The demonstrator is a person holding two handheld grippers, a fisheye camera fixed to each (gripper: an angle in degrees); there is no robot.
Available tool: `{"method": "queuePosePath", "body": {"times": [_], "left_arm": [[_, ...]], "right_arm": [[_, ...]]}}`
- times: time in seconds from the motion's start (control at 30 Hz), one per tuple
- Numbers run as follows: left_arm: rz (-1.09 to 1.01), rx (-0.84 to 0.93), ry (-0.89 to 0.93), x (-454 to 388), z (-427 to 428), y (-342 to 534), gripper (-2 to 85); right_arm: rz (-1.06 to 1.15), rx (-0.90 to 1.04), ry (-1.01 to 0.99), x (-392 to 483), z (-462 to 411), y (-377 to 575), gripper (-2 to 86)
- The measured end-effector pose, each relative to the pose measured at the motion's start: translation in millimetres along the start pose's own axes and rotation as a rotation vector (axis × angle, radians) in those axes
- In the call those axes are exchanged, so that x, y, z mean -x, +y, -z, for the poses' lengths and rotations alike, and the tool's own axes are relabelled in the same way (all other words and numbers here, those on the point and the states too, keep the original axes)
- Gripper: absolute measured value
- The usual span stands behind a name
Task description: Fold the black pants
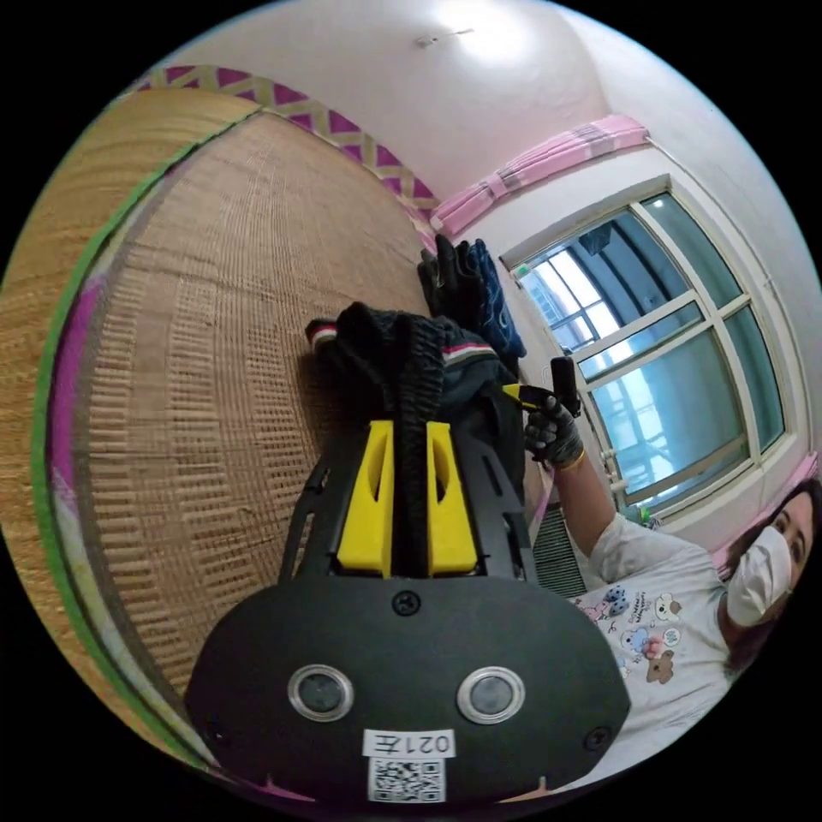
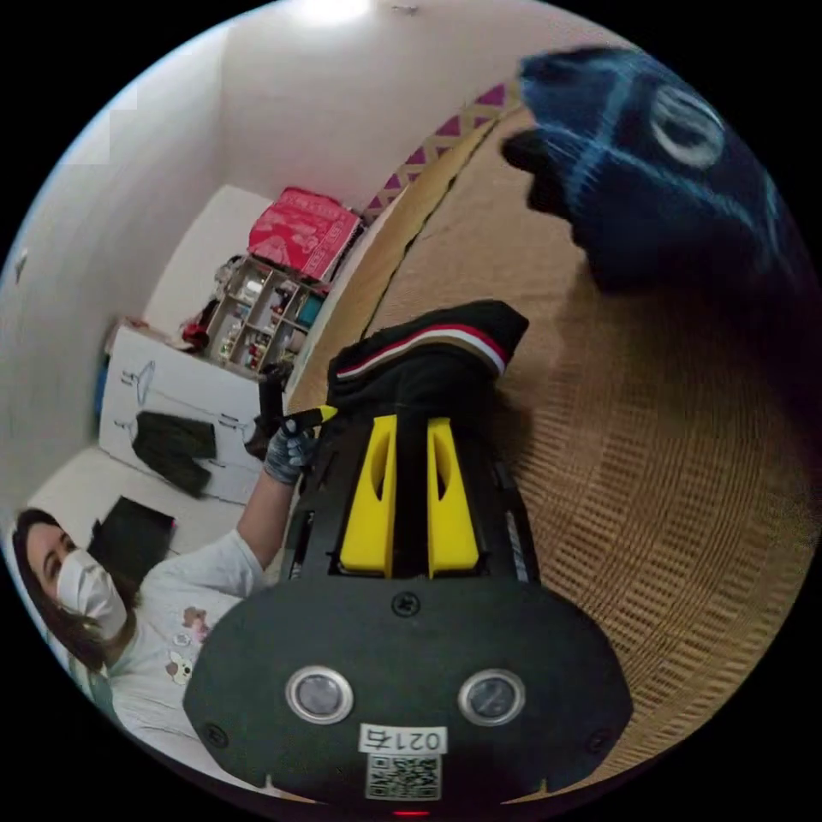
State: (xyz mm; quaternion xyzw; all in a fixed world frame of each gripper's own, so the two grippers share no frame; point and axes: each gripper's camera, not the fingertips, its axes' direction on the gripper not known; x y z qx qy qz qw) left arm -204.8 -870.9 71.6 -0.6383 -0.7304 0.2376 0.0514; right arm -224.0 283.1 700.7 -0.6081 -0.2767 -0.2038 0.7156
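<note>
Both grippers, left (image 1: 409, 428) and right (image 2: 409, 424), clamped on black pants (image 1: 402, 351), gloved hand (image 1: 552, 432) raised, apparently above woven mat (image 1: 214, 342)

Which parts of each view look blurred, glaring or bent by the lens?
Left gripper view: the ceiling light glares white, and the window frame bows in fisheye curves. Right gripper view: the dark blue garment at the edge is smeared and out of focus, while the black pants stay sharp.
</note>
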Motion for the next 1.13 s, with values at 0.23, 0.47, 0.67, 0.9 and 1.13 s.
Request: {"method": "queuePosePath", "body": {"times": [0.23, 0.47, 0.67, 0.9, 1.13], "left_arm": [[-0.026, -0.179, -0.195, -15, 123, 2, 4.0], [0.188, -0.388, -0.512, 20, 225, 8, 6.3], [0.291, -0.347, -0.851, 22, 197, 38, 9.0], [0.009, -0.324, -1.001, -78, 84, 63, 5.3], [-0.14, -0.235, -0.87, -158, -57, 88, -0.5]], "right_arm": [[0.275, 0.064, 0.101, 133, -73, -110, 5.8], [0.419, 0.136, 0.141, 252, -251, -225, 7.1], [0.558, 0.187, 0.473, 281, -334, -195, 9.9], [0.709, 0.141, 0.721, 278, -303, -73, 10.6], [0.647, 0.078, 0.834, 251, -217, 22, 10.2]]}}
